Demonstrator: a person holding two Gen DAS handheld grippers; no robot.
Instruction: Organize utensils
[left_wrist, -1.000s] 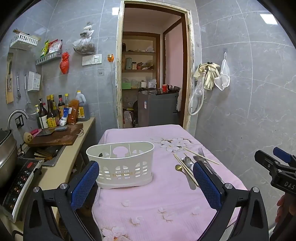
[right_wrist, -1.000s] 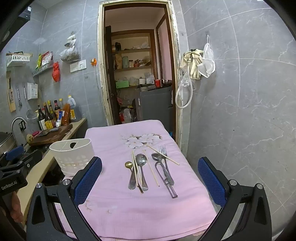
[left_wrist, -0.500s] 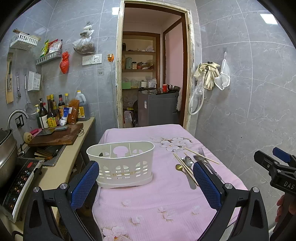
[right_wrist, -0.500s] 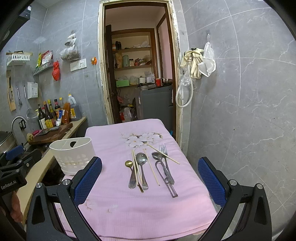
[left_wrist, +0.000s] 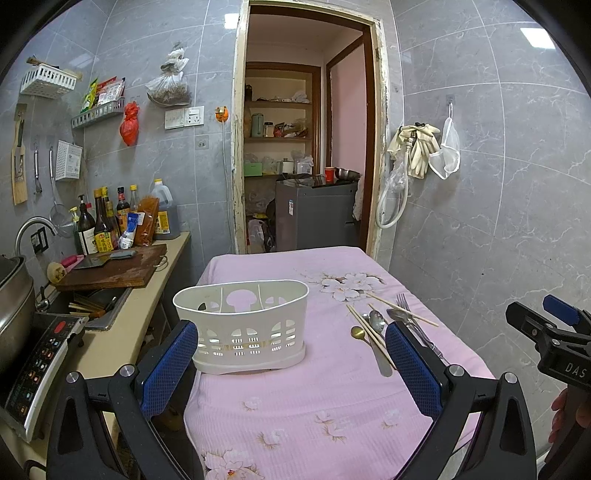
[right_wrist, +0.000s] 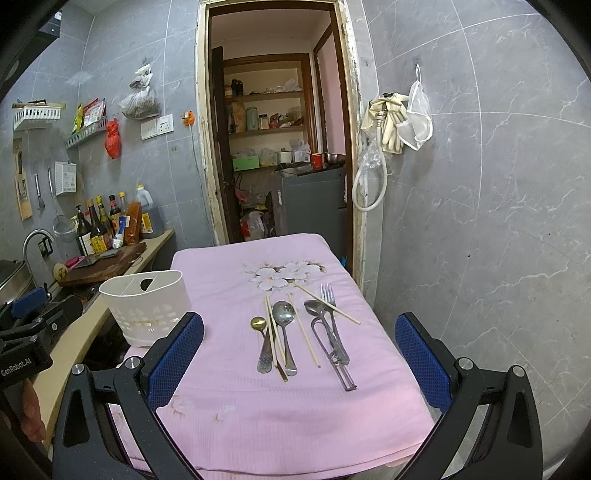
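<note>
A white slotted utensil basket (left_wrist: 242, 326) stands on the left side of the pink-clothed table (left_wrist: 295, 406); it also shows in the right wrist view (right_wrist: 146, 308). Utensils lie in a row on the right: a gold-bowled spoon (right_wrist: 261, 345), a steel spoon (right_wrist: 285, 332), several chopsticks (right_wrist: 304, 329), another spoon (right_wrist: 325, 334) and a fork (right_wrist: 331, 317). My left gripper (left_wrist: 291, 365) is open and empty, above the table's near edge behind the basket. My right gripper (right_wrist: 299, 363) is open and empty, in front of the utensils.
A kitchen counter (left_wrist: 110, 332) runs along the left with a cutting board (left_wrist: 110, 269), bottles (left_wrist: 107, 225) and an induction cooker (left_wrist: 33, 369). A grey tiled wall (right_wrist: 480, 221) lies close on the right. An open doorway (left_wrist: 306, 166) is behind the table.
Both grippers have crept slightly forward toward the table. Nothing on the table has moved.
</note>
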